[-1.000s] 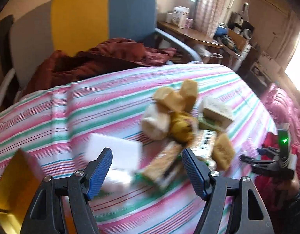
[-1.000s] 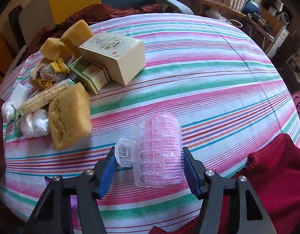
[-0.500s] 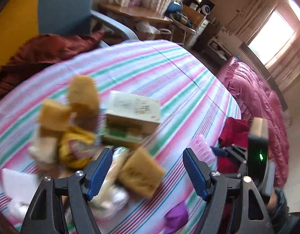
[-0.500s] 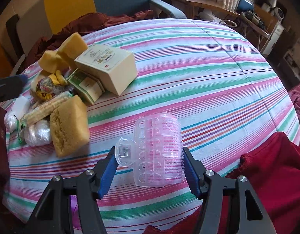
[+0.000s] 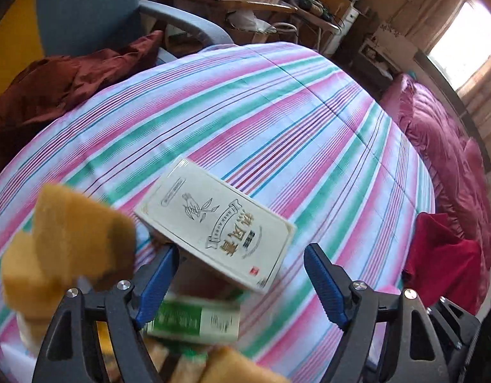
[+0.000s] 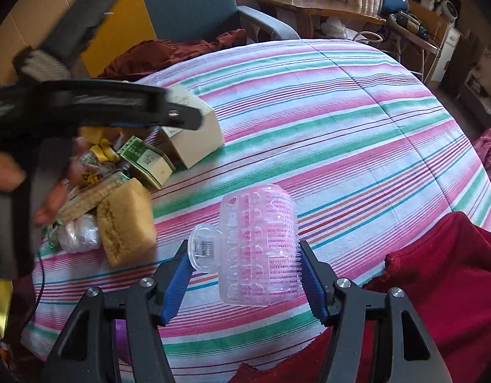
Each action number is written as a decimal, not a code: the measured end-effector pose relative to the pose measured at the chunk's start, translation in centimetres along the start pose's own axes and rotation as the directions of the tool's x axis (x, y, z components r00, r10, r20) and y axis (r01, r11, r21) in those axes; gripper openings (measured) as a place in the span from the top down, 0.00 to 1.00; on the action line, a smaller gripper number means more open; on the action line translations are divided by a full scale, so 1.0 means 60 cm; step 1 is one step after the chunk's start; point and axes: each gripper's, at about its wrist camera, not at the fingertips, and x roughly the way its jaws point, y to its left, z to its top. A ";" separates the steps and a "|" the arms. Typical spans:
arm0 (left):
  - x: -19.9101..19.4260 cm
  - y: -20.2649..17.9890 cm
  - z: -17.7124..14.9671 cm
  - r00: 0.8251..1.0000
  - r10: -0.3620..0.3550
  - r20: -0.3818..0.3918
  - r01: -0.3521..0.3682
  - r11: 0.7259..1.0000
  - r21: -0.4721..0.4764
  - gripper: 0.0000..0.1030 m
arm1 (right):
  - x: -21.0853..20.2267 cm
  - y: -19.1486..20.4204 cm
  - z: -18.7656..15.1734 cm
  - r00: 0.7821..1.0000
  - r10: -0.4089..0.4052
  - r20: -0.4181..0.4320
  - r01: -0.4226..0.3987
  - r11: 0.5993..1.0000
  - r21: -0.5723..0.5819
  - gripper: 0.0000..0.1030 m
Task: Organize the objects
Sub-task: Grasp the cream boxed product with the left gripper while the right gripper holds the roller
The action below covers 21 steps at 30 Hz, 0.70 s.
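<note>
My right gripper (image 6: 245,274) clamps the pink hair clip (image 6: 258,249) above the striped bedspread (image 6: 341,121), while my left gripper (image 5: 242,284), jaws opening and empty, hovers over the cream box (image 5: 213,223).

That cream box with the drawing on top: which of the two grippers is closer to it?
Left. The left gripper hangs right over the cream box, jaws opening, box between its fingers. The right gripper sits further away, gripping a pink clip.

Two boxes (image 6: 194,127), three sponges (image 6: 125,220), one hair clip (image 6: 258,249).
</note>
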 end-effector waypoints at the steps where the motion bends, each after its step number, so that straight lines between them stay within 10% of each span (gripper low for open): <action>1: 0.006 -0.002 0.007 1.000 0.012 -0.003 -0.012 1.000 0.005 0.20 | -0.001 0.000 0.000 1.000 0.006 0.001 -0.006 1.000 0.001 0.38; 15: 0.074 0.003 0.075 0.993 0.041 -0.114 -0.060 0.984 -0.170 0.13 | -0.002 0.023 -0.007 1.000 0.019 -0.005 -0.019 0.999 -0.051 0.38; 21: 0.066 -0.003 0.058 0.992 0.106 -0.072 -0.113 0.988 -0.110 0.50 | -0.004 0.021 -0.009 1.000 0.017 -0.003 -0.017 0.999 -0.046 0.38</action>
